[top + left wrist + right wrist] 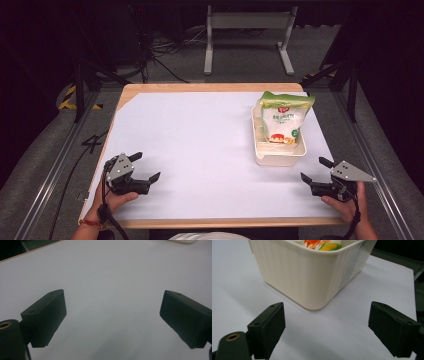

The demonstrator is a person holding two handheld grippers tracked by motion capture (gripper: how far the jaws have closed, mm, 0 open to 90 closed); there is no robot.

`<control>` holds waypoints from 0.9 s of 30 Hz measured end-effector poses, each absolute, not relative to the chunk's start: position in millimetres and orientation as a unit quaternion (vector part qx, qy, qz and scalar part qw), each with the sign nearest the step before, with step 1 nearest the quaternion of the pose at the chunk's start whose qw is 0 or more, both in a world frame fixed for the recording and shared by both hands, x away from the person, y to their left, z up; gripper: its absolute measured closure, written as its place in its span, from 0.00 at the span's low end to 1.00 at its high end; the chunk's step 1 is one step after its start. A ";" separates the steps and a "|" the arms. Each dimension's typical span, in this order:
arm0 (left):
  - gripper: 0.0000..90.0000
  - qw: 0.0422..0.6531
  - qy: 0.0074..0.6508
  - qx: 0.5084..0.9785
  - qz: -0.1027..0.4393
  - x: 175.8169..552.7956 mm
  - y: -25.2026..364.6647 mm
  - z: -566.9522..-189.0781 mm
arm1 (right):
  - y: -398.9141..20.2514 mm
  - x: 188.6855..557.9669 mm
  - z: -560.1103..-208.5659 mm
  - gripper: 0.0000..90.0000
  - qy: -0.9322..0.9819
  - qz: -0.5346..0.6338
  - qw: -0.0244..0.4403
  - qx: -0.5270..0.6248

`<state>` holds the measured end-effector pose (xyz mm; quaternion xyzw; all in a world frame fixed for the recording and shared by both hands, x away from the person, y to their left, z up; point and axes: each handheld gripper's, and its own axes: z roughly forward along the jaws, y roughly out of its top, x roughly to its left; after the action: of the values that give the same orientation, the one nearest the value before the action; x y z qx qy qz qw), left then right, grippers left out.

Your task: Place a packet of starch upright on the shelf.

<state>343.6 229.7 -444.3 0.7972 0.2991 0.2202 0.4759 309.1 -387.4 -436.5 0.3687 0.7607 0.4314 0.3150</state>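
Right gripper view looks along 2 black jaws spread wide with nothing between them, so the right gripper [327,326] is released. Straight ahead of it, near but not touching, stands the rounded corner of a cream ribbed bin [312,277], with the printed bottom of a food pouch [322,244] showing over its rim.

From the high view, the right gripper [314,170] rests at the near right edge of the white table sheet [200,145], held in the person's right hand [347,202]. The bin [280,159] lies just forward and slightly left of it, its long axis running away from the person. The pouch [283,120] stands upright in the far end of the bin, leaning back a little, with its green top well above the rim.

The left gripper [145,166] sits at the near left of the sheet, well apart from the bin, jaws likewise open and empty. Its own view shows the left gripper [112,315] over bare sheet.

My judgement: the right hand is clearly the nearer one, and any reach for the pouch goes forward and a little left, over the bin's near wall and along its length.
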 end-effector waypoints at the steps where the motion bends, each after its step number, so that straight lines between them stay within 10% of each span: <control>1: 0.09 0.475 0.298 0.798 0.220 343.5 229.5 -444.3 | -387.2 308.9 -436.5 0.15 0.761 0.429 0.316 0.369; 27: 0.09 0.472 0.304 0.798 0.221 346.9 230.7 -445.3 | -383.7 306.4 -436.8 0.15 0.767 0.424 0.318 0.362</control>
<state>346.9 230.7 -445.3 0.7975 0.3038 0.2206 0.4722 306.4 -383.7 -436.8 0.3619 0.7668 0.4241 0.3182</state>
